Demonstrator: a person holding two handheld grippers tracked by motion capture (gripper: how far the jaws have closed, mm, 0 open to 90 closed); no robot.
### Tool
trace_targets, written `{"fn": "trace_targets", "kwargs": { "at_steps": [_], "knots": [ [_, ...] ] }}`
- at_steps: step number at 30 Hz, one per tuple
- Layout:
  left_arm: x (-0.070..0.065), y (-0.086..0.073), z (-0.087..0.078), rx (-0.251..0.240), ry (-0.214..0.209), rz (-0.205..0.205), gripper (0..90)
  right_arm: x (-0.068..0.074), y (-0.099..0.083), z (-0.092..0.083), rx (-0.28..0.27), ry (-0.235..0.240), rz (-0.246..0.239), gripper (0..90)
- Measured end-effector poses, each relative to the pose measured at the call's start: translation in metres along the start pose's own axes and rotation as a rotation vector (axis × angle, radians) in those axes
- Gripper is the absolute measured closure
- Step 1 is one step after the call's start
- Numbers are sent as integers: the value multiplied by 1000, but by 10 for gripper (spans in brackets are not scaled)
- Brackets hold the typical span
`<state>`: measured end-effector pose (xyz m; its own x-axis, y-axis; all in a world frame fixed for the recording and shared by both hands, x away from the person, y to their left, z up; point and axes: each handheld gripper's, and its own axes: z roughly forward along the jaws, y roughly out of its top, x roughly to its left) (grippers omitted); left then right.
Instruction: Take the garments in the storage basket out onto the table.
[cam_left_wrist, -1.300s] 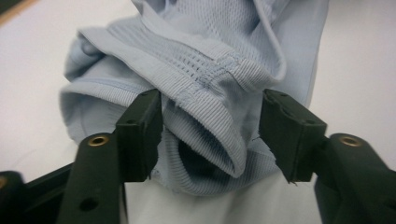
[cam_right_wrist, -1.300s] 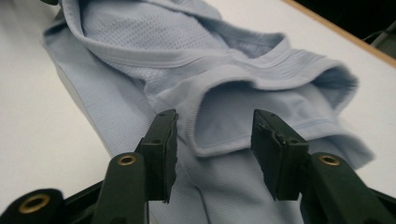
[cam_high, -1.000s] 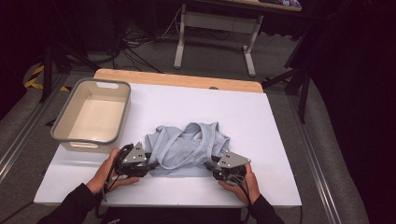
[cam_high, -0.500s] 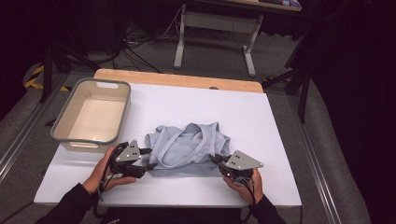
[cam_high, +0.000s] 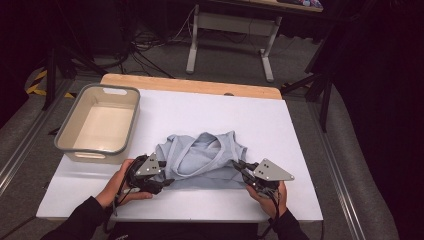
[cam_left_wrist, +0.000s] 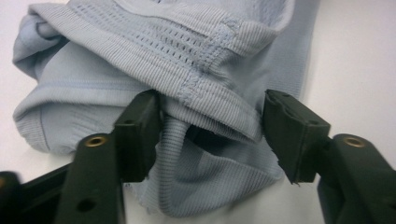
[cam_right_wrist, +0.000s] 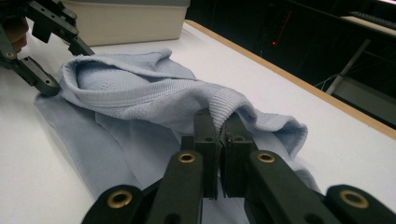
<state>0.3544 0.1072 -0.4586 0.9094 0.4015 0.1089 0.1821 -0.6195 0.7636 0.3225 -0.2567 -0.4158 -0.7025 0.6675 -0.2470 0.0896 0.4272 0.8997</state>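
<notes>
Low in the frame, at the table's near edge, the right gripper (cam_right_wrist: 218, 140) has its jaws pressed together on a ribbed fold of the pale blue garment (cam_high: 200, 157). The left gripper (cam_left_wrist: 212, 135) straddles the opposite hem, jaws spread. It looks like mid-fold; next the left must close before lifting. Upper left, the grey bin (cam_high: 120, 145) sits empty.

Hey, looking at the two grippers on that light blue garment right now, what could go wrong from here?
The left gripper is open around a bunched fold of the garment, so closing may catch several layers. The right gripper pinches just a ribbed edge; a pull might slip it free or drag the cloth unevenly, undoing the fold.
</notes>
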Motion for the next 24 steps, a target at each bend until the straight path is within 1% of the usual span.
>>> {"fn": "trace_targets", "kwargs": {
  "at_steps": [2, 5, 8, 9, 11, 13, 14, 16, 17, 19, 20, 22, 23, 24],
  "knots": [
    [-1, 1, 0, -5, 7, 6, 407, -1, -2, 1, 5, -4, 4, 865],
    [-3, 3, -3, -27, 16, 24, 445, -1, -3, 3, 12, -1, 13, 864],
    [-6, 7, -7, -49, 41, 59, 510, 1, -4, 5, 30, -10, -7, 861],
    [-7, 8, -9, -57, 44, 73, 516, 1, -4, 5, 33, -11, -9, 856],
    [-8, 11, -13, -85, 47, 79, 539, 1, -4, 5, 32, -15, -9, 852],
    [-10, 14, -14, -95, 51, 101, 562, 1, -3, 5, 27, -18, -8, 850],
    [-11, 16, -14, -105, 56, 104, 576, 1, -3, 5, 25, -15, -5, 846],
    [-9, 18, -14, -117, 41, 114, 633, 0, -2, 5, 16, -3, 17, 840],
    [-8, 20, -15, -124, 51, 121, 671, -1, -1, 5, 14, 0, 20, 837],
    [-5, 23, -14, -136, 46, 117, 762, -2, 0, 6, 7, 5, 33, 840],
    [-4, 25, -14, -141, 38, 112, 796, -3, 1, 6, 7, 3, 34, 845],
    [-1, 27, -14, -151, 40, 110, 859, -4, 2, 7, 5, 2, 32, 851],
    [0, 29, -15, -152, 45, 113, 866, -5, 4, 8, 1, 0, 33, 851],
    [1, 30, -16, -158, 55, 116, 869, -6, 5, 8, 0, -3, 23, 853]
  ]
}}
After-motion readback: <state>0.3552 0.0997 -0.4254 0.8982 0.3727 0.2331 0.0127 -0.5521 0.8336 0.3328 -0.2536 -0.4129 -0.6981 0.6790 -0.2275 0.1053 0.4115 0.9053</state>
